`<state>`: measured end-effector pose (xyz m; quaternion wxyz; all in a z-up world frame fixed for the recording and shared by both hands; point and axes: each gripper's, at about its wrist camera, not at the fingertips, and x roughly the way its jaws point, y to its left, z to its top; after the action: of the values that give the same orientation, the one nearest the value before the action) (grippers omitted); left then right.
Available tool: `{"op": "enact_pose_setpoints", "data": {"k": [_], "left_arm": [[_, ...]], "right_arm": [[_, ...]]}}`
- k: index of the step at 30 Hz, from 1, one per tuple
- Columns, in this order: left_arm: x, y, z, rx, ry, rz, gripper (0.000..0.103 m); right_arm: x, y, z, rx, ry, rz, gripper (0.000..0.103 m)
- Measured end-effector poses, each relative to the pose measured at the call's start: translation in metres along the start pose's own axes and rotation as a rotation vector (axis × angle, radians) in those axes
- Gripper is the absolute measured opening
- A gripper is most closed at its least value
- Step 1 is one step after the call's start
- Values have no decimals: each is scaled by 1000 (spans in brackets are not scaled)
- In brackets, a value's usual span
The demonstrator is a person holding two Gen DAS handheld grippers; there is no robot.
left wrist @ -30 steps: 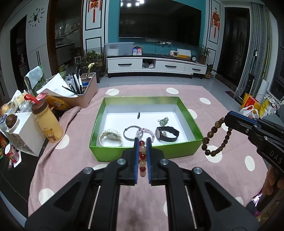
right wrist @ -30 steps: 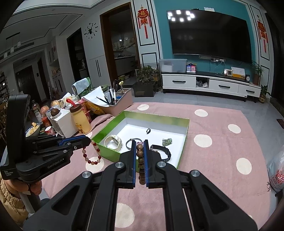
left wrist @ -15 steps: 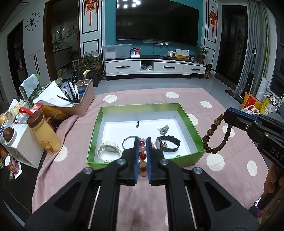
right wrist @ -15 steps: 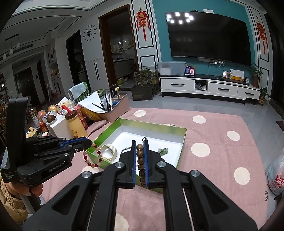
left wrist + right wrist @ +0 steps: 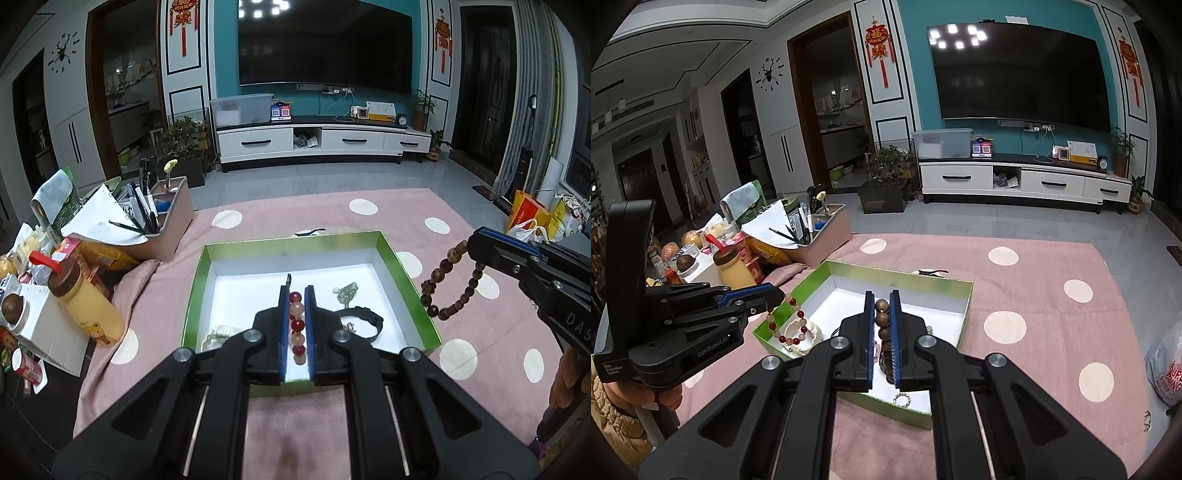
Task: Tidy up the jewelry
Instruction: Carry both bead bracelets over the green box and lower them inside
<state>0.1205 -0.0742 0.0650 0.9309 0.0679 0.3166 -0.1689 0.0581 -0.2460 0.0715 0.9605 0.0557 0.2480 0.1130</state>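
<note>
The red-and-cream bead bracelet (image 5: 296,326) is clamped between the closed left tongs (image 5: 296,295), its beads running in a line along the fingers, straight away from the camera; in the right wrist view the same bracelet (image 5: 790,325) hangs as a loop below the tong tips over the near-left corner of the green box (image 5: 905,275). The brown wooden bead bracelet (image 5: 882,325) is gripped the same way by the closed right tongs (image 5: 882,295), its long axis also along the fingers, and from the left wrist view it (image 5: 448,286) dangles as a loop just outside the box's right wall (image 5: 410,280).

Compared with a second ago, both tongs have risen and moved forward: the left pair now covers the middle of the box floor where it earlier sat short of the near wall, and the box looks lower and closer under each camera.

Two bracelets are held, one per tool. Inside the one box, counting what shows: one black band watch (image 5: 364,319), one green bead cluster (image 5: 346,293), one pale white watch (image 5: 807,330), and one small dark piece (image 5: 288,279). The box sits on a pink dotted cloth (image 5: 461,354).
</note>
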Motion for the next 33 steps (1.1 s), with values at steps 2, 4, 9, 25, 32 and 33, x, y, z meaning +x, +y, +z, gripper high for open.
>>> {"op": "enact_pose_setpoints", "data": {"k": [2,4,9,25,32,33], "left_arm": [[4,0,3,1,1,0,7],[8,-1,5,4,1,1,7],[20,-1,8,13,13,13,7],[54,5,10,17,51,36,7],[67,10,11,18,68,44,7],[68,9,10,19,69,46,7]], "right_arm": [[3,-2,2,2,1,-2,7],[6,-5,3,7,2,-4,7],[16,-10,4,14,10,-5,7],[47,-14,3,19,45,-5,7],[59,-17,3,23,62,-7,7],[61,-18,3,24,65,-7,7]]}}
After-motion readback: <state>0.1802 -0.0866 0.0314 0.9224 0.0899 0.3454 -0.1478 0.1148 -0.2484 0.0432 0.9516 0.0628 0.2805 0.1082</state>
